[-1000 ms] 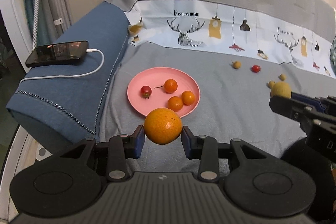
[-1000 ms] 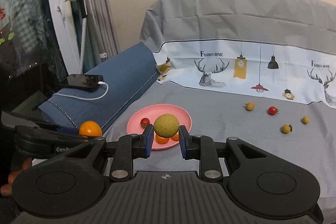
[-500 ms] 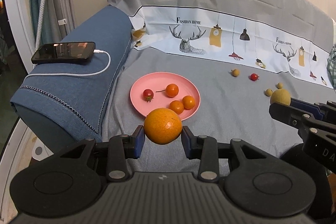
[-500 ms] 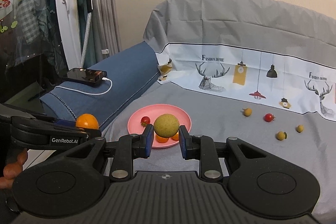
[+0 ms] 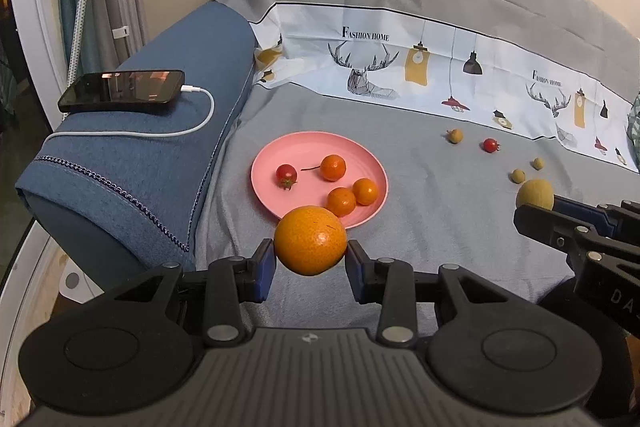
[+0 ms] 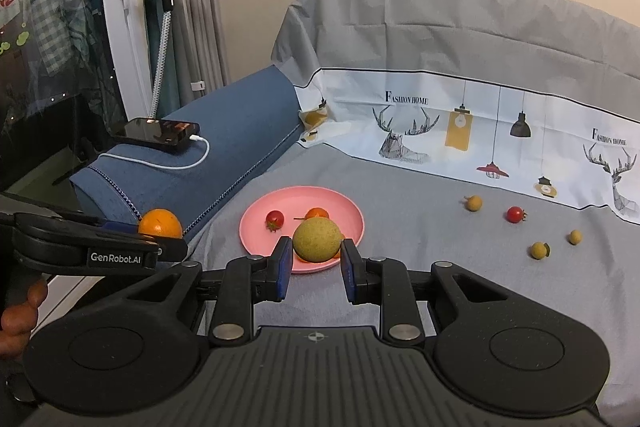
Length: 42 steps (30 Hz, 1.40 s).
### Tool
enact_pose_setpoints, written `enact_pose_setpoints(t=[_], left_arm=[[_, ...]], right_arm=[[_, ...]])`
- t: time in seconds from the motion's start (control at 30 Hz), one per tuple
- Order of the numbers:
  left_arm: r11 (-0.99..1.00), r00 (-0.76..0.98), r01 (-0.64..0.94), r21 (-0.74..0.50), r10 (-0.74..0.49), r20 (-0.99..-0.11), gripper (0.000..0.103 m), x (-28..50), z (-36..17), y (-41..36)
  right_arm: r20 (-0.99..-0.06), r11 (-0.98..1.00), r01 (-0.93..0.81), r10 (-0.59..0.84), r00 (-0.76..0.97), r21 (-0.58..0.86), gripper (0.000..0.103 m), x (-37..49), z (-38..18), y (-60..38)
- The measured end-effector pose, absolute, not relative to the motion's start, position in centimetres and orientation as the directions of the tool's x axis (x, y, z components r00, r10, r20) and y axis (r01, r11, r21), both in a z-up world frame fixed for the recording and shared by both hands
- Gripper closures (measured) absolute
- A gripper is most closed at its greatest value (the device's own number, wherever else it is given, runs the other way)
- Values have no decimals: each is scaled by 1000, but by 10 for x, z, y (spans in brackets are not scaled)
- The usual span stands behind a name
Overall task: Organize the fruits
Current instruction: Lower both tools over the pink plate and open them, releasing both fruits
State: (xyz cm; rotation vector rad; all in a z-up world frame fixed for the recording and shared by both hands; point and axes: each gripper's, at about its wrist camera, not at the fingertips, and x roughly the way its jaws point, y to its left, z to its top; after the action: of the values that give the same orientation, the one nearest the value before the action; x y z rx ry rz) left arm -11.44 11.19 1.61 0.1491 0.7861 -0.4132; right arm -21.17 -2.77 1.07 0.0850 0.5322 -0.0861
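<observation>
Left wrist view showed the left gripper clamped on a big round orange fruit, held in the air just in front of the round pink plastic plate. On this plate lay one red cherry tomato and three small orange fruits. The right gripper was closed around a round yellow-green fruit, also in front of the plate. To the right of the plate, well apart from it, small yellowish fruits and another red tomato lay on the grey cloth.

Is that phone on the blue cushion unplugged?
No, a white cable is plugged into the end of the phone lying on the blue cushion.
</observation>
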Motion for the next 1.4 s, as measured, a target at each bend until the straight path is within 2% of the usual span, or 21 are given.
enact_pose_setpoints(t=[1.4], left_arm=[[919,596,393,-37,-285,-751,61,-28,-10,89]], right_arm=[[-590,993,94,-35,806,69,76,-124,-26,-50]])
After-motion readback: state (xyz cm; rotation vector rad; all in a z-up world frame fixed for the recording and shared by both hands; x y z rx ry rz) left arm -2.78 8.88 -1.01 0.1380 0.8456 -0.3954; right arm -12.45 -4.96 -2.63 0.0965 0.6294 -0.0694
